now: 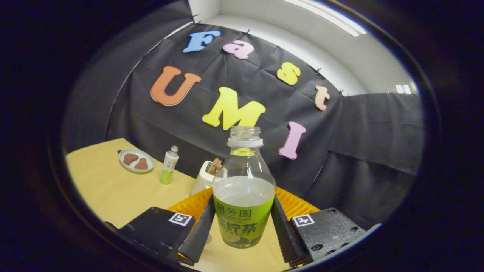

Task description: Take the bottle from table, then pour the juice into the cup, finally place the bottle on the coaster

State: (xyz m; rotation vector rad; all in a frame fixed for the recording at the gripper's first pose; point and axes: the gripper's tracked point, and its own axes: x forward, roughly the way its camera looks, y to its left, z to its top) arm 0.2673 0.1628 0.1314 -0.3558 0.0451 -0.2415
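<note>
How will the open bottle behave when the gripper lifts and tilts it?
The bottle has no cap and is over half full, so it may spill if tilted early. Its clear thin wall probably dents under the fingers. The gripper is shut on it.

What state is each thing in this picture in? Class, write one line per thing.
Bottle: uncapped, upright, part full, held between the fingers.
Gripper: shut on the bottle.
Small bottle: capped, standing on the table.
Plate: holds two brown pieces.
Toaster: something stands in its slot.
</note>
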